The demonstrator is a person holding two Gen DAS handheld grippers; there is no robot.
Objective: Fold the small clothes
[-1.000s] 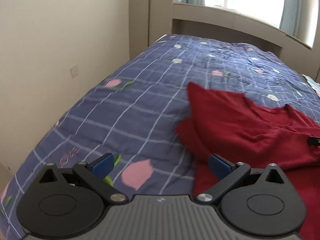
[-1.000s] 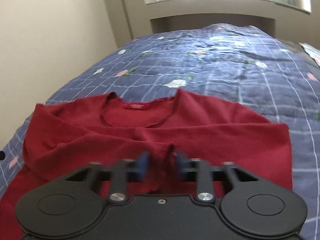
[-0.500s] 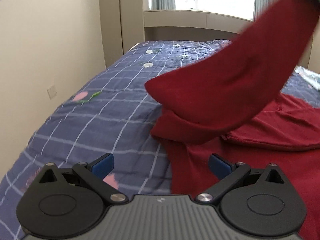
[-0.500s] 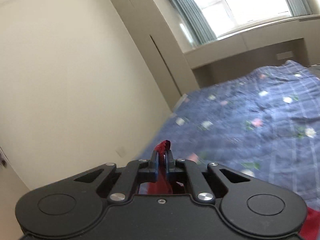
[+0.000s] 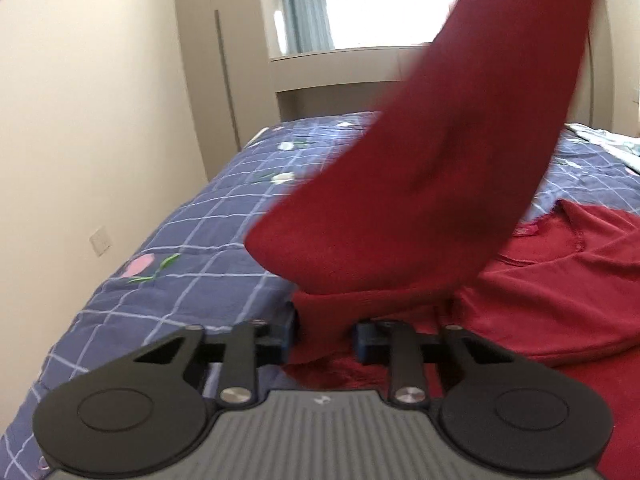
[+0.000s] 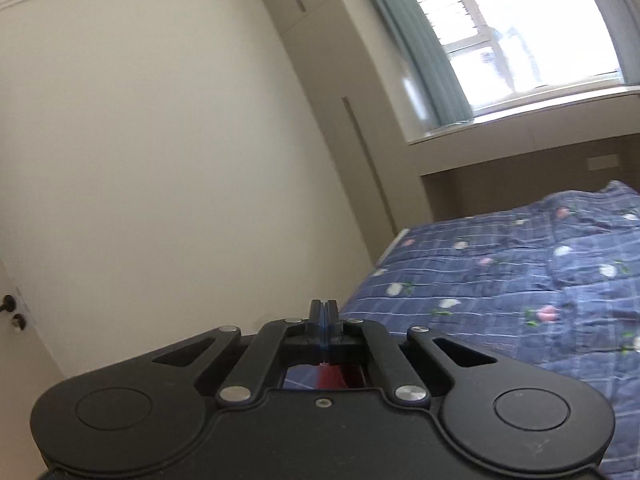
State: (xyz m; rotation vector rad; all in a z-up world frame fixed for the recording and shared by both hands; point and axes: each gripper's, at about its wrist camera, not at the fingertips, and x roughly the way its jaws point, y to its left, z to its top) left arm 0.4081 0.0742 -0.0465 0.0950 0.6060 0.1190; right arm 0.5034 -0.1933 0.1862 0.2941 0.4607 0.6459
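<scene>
A dark red long-sleeved shirt lies on the blue checked floral bedspread. One part of it, a sleeve, is pulled up in a broad band toward the top right of the left wrist view. My left gripper sits low at the shirt's near-left edge. Its jaws are closing, with a bunch of red cloth filling the gap between the blue pads. My right gripper is raised high above the bed with its pads together. A strip of red cloth hangs just below them.
A cream wall with a socket runs along the bed's left side. Behind the bed are a tall wardrobe, a shelf-like headboard and a bright window with a green curtain. A door handle shows at far left.
The right gripper rose from the bed with the red cloth, so its view now faces wall and window. The left gripper moved onto the shirt's edge and its wide jaws narrowed around the cloth.
</scene>
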